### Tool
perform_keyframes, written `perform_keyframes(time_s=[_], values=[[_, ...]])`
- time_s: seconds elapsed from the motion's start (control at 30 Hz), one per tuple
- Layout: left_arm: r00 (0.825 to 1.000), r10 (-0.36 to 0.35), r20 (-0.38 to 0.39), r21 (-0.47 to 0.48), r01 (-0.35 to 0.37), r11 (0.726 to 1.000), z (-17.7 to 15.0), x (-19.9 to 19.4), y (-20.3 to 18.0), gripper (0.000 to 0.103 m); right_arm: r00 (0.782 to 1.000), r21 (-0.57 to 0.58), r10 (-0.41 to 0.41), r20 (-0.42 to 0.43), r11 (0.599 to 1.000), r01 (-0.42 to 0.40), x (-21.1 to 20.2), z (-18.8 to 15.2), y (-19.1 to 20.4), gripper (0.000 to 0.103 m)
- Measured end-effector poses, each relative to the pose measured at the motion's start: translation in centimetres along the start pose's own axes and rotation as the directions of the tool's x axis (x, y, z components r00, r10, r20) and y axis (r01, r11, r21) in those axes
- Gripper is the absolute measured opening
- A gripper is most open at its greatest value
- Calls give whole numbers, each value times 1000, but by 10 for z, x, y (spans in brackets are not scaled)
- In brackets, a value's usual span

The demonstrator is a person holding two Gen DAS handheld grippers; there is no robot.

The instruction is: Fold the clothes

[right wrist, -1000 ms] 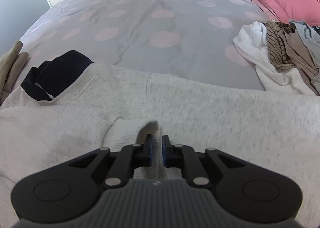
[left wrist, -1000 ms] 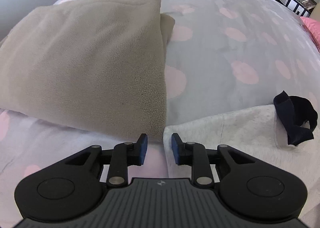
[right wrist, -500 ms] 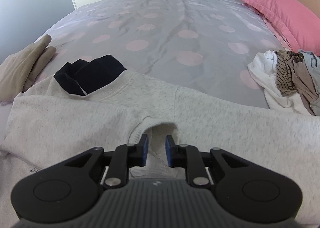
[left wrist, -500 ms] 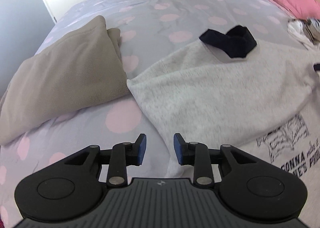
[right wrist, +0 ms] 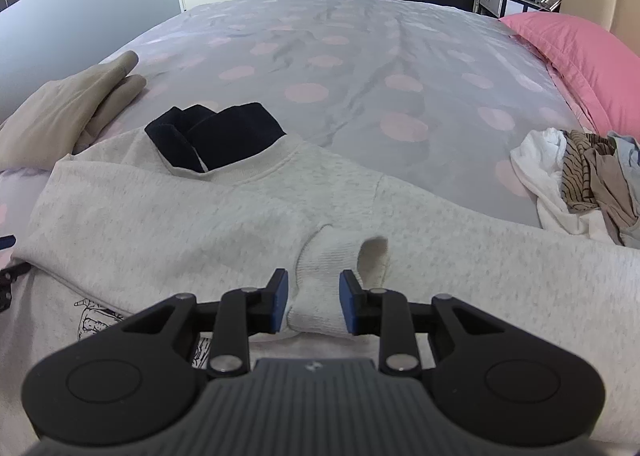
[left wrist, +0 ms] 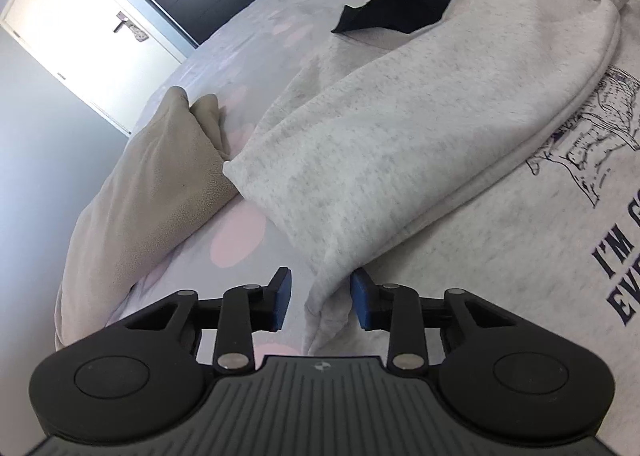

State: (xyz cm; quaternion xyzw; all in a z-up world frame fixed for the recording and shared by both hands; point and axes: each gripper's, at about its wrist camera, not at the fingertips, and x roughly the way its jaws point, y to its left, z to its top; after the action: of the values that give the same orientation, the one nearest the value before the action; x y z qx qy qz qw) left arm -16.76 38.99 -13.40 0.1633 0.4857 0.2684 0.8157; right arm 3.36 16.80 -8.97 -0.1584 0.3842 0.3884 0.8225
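A light grey sweatshirt (left wrist: 420,143) with a printed front lies flat on the bed; it also shows in the right wrist view (right wrist: 168,223). One sleeve is folded across the chest, and its ribbed cuff (right wrist: 332,268) lies between the open jaws of my right gripper (right wrist: 313,306). My left gripper (left wrist: 319,302) is open, with the sweatshirt's left side fold between its jaws. A black garment (right wrist: 216,139) lies at the neckline and also shows in the left wrist view (left wrist: 396,1).
A folded beige fleece (left wrist: 160,191) lies left of the sweatshirt, also seen in the right wrist view (right wrist: 64,107). A pile of unfolded clothes (right wrist: 580,179) sits at the right, below a pink pillow (right wrist: 576,51). The dotted bedspread (right wrist: 360,67) stretches behind.
My right gripper has opened and let go of the sleeve cuff, then drawn back. My left gripper has swung from the beige fleece to the sweatshirt's left edge.
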Motion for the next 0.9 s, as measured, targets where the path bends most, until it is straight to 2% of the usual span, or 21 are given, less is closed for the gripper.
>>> perform_keyframes(time_s=[0.03,0.07,0.13,0.2,0.37,0.53,0.63,0.67,0.73,0.77,0.8,0.83,0.9], values=[[1000,4,4,-22,-4,1000,1,2,2,18,1000,-7,2,-2,1000,-2,0,0,1,31],[1000,2,6,-41,-1,999,2,3,4,12,1000,-9,4,-6,1000,-4,1,-1,2,32],[1000,20,-4,-31,-20,999,3,4,2,8,1000,-11,5,-16,1000,-5,3,-1,3,32],[998,58,-5,35,-58,998,1,4,-6,7,999,-15,0,-35,1000,-1,7,-3,2,32],[991,85,-101,47,-80,996,-9,19,-2,6,994,33,4,-109,999,-1,25,-9,-9,31],[991,78,-109,59,-72,996,-11,20,-2,5,979,142,37,-201,990,-8,46,-20,-28,27],[992,70,-106,62,-63,996,-10,17,-3,5,976,187,53,-213,982,-13,49,-22,-35,27],[994,44,-97,42,-40,998,-10,12,2,6,976,195,53,-210,981,-11,46,-21,-36,28],[997,-9,-79,1,9,1000,-9,2,13,12,979,207,48,-197,978,-6,40,-17,-37,29],[996,-50,-78,-31,48,998,-9,-3,19,23,982,211,44,-186,977,-4,36,-15,-38,35],[993,-91,-75,-63,86,994,-9,-9,26,31,984,211,41,-173,977,-4,33,-13,-38,37],[989,-130,-71,-94,123,988,-8,-15,32,43,986,210,38,-160,978,-3,29,-10,-38,37],[983,-176,-52,-130,168,977,-7,-24,43,45,990,203,34,-140,979,-5,25,-5,-36,40]])
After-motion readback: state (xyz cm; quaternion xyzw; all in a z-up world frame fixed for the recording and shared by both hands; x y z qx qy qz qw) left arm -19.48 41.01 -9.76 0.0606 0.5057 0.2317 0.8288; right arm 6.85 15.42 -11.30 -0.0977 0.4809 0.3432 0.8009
